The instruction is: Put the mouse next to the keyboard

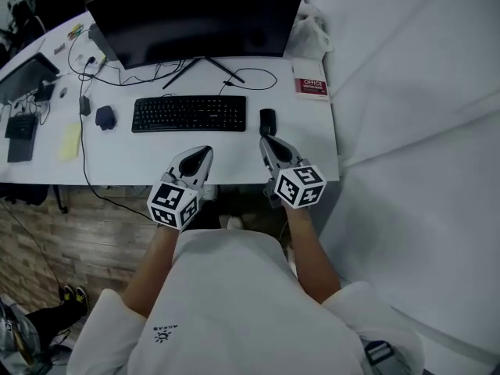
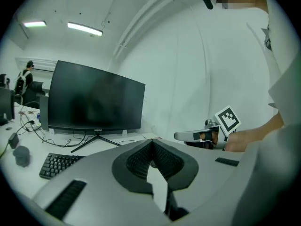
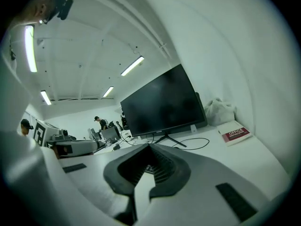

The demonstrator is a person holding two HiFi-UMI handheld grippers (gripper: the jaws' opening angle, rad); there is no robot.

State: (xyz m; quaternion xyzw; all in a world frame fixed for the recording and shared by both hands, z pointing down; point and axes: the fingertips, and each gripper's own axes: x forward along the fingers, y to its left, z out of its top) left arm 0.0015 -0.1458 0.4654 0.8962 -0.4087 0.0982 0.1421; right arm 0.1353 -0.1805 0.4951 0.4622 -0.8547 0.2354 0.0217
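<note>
Nearest us is the white shirt, with both forearms reaching out toward the near edge of the desk. At the desk's far left we see a yellow item and a dark lump that we cannot identify. Next comes the left gripper, held over the near edge, on our side of the keyboard. In its own view the jaws are clenched together with nothing between them. The monitor stands behind the keyboard. The mouse lies on the desk just beside the keyboard's right end, with a narrow gap between them. The right gripper points at the mouse from the near side, its tip close. We cannot tell whether they touch. Its jaws are likewise closed tight and empty. Farther right and back lies a red book.
</note>
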